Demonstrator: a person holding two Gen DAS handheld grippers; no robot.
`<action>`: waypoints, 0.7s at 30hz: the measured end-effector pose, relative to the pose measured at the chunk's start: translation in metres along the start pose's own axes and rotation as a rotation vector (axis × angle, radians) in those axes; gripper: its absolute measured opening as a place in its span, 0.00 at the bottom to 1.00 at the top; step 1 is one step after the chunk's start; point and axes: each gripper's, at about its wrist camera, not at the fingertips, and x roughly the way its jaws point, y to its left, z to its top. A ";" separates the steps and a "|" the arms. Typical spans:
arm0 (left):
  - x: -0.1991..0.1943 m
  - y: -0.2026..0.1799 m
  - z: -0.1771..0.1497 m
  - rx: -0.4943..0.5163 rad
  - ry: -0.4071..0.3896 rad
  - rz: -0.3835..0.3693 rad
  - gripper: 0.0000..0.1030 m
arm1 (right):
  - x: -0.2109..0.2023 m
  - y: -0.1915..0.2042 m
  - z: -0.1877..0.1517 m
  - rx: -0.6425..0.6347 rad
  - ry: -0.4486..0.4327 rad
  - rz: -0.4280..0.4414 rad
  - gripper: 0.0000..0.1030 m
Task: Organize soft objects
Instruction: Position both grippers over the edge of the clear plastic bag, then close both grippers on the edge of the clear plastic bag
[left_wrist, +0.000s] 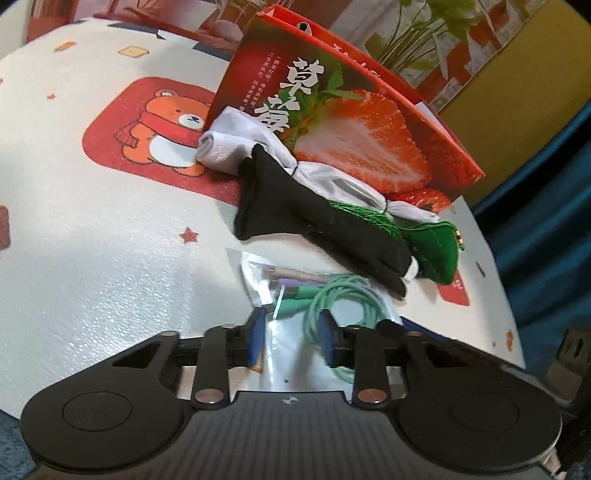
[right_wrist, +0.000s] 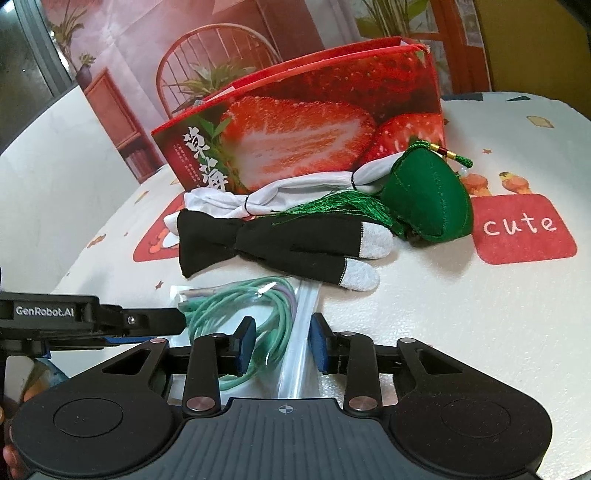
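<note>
Lying across the middle of the surface (right_wrist: 461, 332), the black glove (right_wrist: 280, 247) stretches its long axis left to right in the right wrist view, cuff flared at the left, two grey-tipped fingers pointing right. From the left wrist view the same black glove (left_wrist: 317, 225) runs diagonally, cuff up and left, fingers down and right. Behind it and touching it sits a bundle of white cloth (right_wrist: 266, 201), tied at two spots with dark bands, stretched along the foot of a strawberry-printed bag (right_wrist: 306, 144) that stands upright at the back. Just right of the glove's fingers rests a green pouch (right_wrist: 430, 201), its green tassel threads spilling over the glove. Nearer the cameras, a clear plastic bag (right_wrist: 299, 332) holds a coiled green cable (right_wrist: 236, 306). The right tongs (right_wrist: 282, 345) stand moderately apart, gripping nothing, hovering right over that plastic bag, with the glove ahead of them and apart. The left tongs (left_wrist: 291, 339) are likewise parted with nothing between them, poised over the plastic bag (left_wrist: 280, 332) and green cable (left_wrist: 343, 295), the glove ahead and slightly right. In the right wrist view the left tongs (right_wrist: 173, 321) come in from the left edge, just beside the cable.
</note>
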 end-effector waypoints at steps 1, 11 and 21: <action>0.000 -0.001 0.000 0.014 -0.002 0.007 0.26 | 0.000 0.000 0.000 -0.001 -0.002 -0.001 0.28; -0.005 0.003 0.000 0.012 -0.037 -0.039 0.26 | 0.000 0.001 0.000 -0.020 -0.005 -0.008 0.27; -0.009 -0.006 0.001 0.089 -0.063 -0.016 0.21 | -0.003 0.001 0.002 -0.020 -0.017 0.004 0.16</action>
